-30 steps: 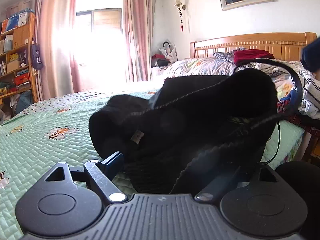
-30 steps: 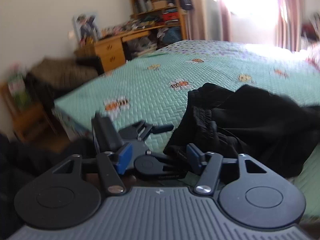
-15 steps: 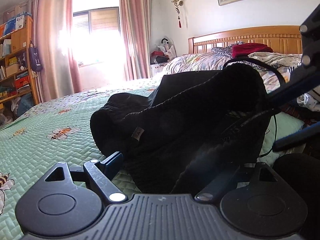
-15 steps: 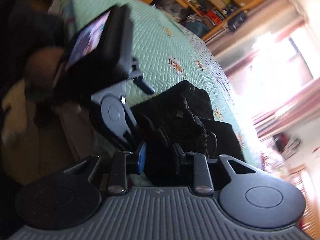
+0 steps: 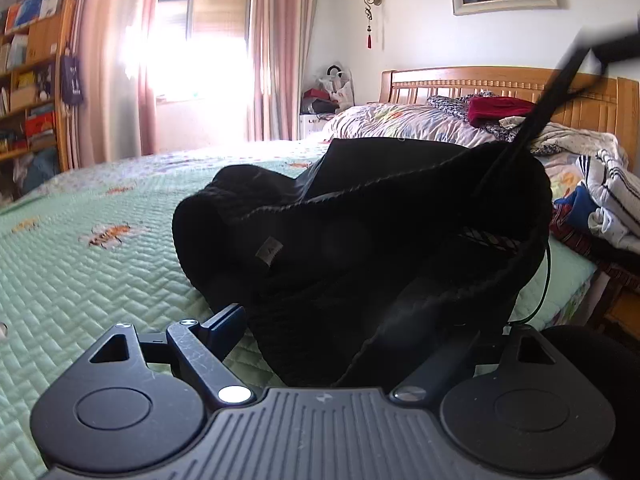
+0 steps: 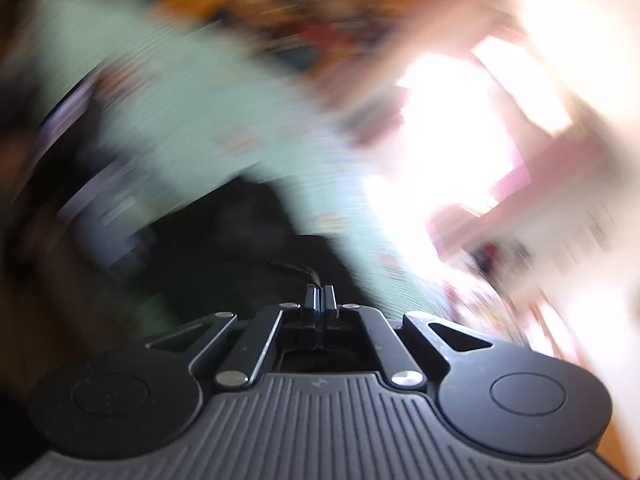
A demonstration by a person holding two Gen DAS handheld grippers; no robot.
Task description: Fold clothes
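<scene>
A crumpled black garment (image 5: 360,240) lies heaped on the green quilted bedspread (image 5: 80,272), at the near edge of the bed, and it fills most of the left wrist view. The left gripper (image 5: 340,344) sits low on that heap with its jaws spread wide: the left finger shows beside the cloth, while the right finger is hidden under a fold, so whether any fabric is caught there cannot be told. A small grey label (image 5: 269,250) shows on the garment's near side.

The right gripper (image 6: 319,300) has its jaws pressed together on a thin black edge of the garment (image 6: 240,240); the rest of that view is smeared by motion blur. In the left view a taut black strip (image 5: 532,120) rises from the heap toward the upper right.

Beyond the garment stand the wooden headboard (image 5: 500,84), a floral duvet (image 5: 400,124) with a red cloth (image 5: 500,108) on it, and to its right a pile of other clothes (image 5: 600,200). Pink curtains (image 5: 276,52) frame a bright window, and bookshelves (image 5: 32,80) stand far left.
</scene>
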